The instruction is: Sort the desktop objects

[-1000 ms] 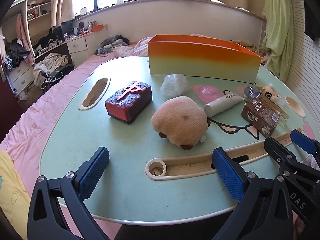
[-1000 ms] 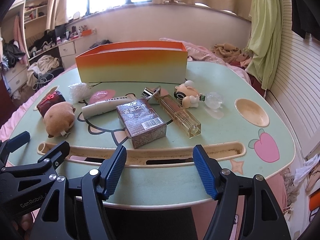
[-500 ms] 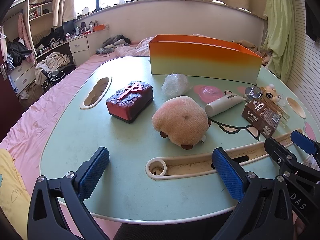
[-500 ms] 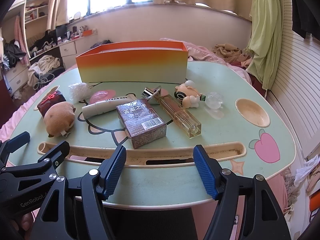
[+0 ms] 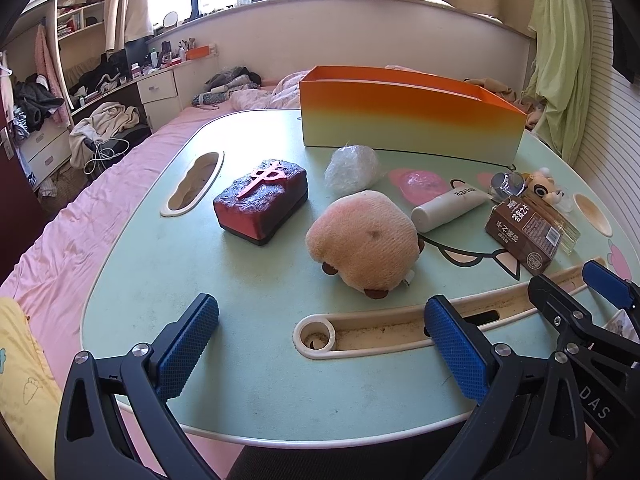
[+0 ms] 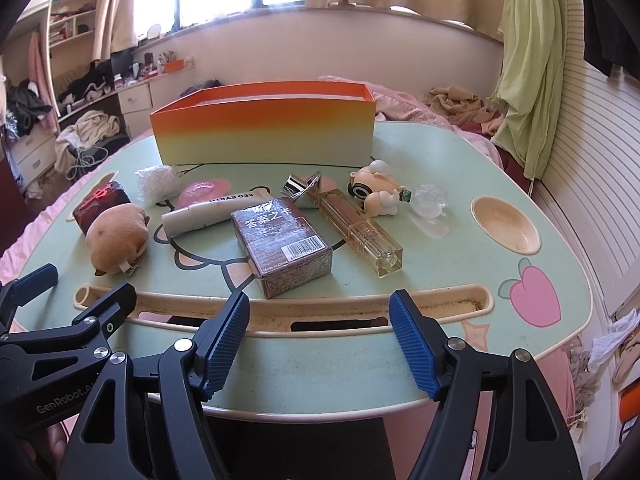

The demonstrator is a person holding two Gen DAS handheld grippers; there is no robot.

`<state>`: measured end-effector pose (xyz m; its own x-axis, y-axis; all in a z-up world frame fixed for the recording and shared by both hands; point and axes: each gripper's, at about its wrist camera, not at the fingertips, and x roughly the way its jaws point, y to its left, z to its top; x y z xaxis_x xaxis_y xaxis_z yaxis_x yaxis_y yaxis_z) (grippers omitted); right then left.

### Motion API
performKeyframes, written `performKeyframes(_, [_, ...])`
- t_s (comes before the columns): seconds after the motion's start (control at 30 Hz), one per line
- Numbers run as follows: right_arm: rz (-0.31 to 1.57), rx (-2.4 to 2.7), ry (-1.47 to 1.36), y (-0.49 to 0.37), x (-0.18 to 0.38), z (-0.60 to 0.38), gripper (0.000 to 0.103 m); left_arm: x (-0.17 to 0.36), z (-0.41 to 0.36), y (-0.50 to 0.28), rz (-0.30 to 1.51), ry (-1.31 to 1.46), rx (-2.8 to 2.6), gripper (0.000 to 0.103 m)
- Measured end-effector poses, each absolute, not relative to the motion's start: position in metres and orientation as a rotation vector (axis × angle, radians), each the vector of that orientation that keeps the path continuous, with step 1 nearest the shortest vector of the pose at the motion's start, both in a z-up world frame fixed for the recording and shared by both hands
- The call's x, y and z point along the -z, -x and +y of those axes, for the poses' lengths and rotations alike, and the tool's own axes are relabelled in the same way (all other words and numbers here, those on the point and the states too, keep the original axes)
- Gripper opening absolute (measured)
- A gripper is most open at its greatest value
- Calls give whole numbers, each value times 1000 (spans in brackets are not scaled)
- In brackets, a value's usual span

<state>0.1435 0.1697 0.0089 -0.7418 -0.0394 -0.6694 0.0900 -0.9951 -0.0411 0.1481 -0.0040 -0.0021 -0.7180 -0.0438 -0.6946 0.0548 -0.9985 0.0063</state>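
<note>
One orange-and-yellow box (image 6: 264,128) stands open-topped at the upper centre of the right wrist view, on the far part of the pale green table (image 6: 460,280), and nine loose things lie in front of it. From the left of that frame: one red block (image 6: 102,202) with a raised red sign, one tan plush toy (image 6: 116,238) touching it below, one crumpled clear wrap (image 6: 158,184), one pink disc (image 6: 202,192), one white tube (image 6: 212,214), one brown card box (image 6: 282,240) at centre, one clear gold bottle (image 6: 360,228) with a silver cap, one small figurine (image 6: 376,194) and one clear lump (image 6: 430,200) just right of it. The right gripper (image 6: 320,336) hangs at the lower centre over the table's near groove, its jaws opening with nothing between them. In the left wrist view the left gripper (image 5: 320,344) sits at the bottom, jaws spread wide and empty, below the plush toy.
</note>
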Motion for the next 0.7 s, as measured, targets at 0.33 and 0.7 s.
performKeyframes(0.33, [115, 2869, -1112, -141, -9, 170, 74, 3, -5, -149, 27, -1150, 2859, 103])
performKeyframes(0.7, [115, 2880, -1100, -141, -11, 167, 75, 3, -5, -150, 28, -1127, 2866, 103])
